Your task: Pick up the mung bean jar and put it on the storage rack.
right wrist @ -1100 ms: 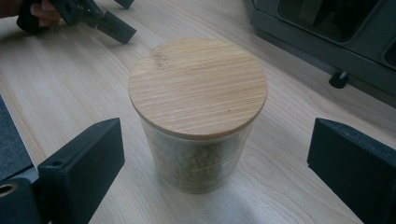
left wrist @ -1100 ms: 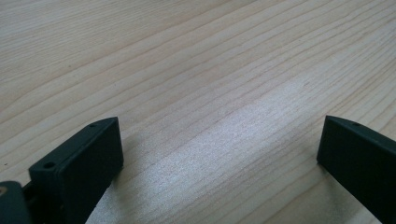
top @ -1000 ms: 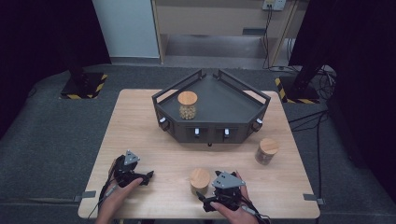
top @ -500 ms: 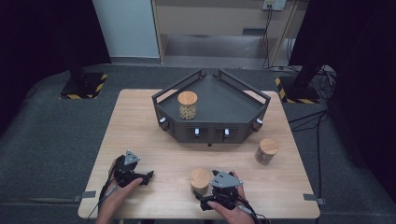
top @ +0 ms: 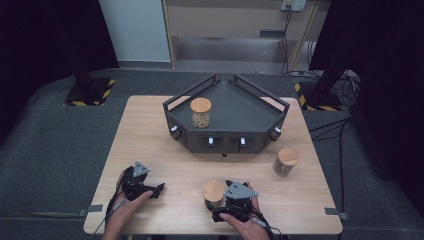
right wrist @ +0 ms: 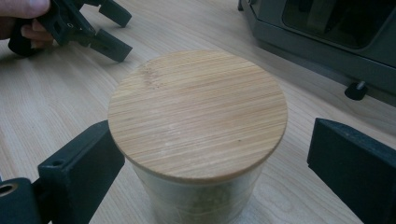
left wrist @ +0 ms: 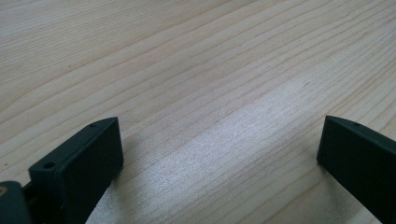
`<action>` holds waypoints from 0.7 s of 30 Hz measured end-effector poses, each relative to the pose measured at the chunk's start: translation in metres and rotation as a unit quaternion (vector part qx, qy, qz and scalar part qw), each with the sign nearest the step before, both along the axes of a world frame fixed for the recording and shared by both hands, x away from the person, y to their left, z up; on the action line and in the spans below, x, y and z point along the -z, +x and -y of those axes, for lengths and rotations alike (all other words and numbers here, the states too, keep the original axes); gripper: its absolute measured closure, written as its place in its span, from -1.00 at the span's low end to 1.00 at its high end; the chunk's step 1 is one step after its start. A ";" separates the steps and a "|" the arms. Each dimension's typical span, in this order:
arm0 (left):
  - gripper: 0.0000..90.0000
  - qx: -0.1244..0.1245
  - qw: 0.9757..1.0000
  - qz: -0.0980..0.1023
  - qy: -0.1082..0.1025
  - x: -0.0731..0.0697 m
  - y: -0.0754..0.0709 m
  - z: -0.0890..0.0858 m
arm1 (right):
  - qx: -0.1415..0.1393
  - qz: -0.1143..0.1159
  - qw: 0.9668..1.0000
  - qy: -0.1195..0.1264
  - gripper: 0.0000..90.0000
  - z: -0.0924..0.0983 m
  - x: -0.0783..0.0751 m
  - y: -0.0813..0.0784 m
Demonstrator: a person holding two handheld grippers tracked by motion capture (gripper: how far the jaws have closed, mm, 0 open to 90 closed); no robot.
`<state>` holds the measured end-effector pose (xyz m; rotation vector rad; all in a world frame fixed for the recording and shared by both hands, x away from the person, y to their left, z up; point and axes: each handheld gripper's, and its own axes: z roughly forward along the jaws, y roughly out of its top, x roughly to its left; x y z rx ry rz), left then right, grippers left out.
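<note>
A glass jar with a round bamboo lid (right wrist: 198,112) stands on the wooden table near its front edge, also seen from above as the jar (top: 214,190). My right gripper (right wrist: 210,135) is open around it. The left jaw sits close under the lid's rim, and a clear gap separates the right jaw from the glass. My left gripper (top: 158,190) rests low over the table at the front left, held by a hand. It is open, with bare wood between its jaws (left wrist: 219,128).
A dark angular tray (top: 225,142) sits at the table's back middle and holds a second lidded jar (top: 201,112) at its left. A third lidded jar (top: 286,161) stands on the table to the right. The table edge (top: 210,232) runs just below both hands.
</note>
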<state>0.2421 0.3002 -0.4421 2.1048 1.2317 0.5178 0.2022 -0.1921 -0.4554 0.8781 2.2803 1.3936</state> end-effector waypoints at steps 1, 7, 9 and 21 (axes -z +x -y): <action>-1.00 0.000 1.000 0.000 0.000 0.000 0.000 0.000 | 0.001 0.001 1.000 0.001 -0.91 -0.001 0.001 0.000; -1.00 0.000 1.000 0.000 0.000 0.000 0.000 0.000 | 0.002 0.005 1.000 0.004 -0.90 -0.004 0.005 0.000; -1.00 0.000 1.000 0.000 0.000 0.000 0.000 0.000 | 0.002 0.005 1.000 0.005 -0.89 -0.004 0.006 0.000; -1.00 0.000 1.000 0.000 0.000 0.000 0.000 0.000 | 0.002 0.008 1.000 0.018 -0.82 -0.006 0.013 0.000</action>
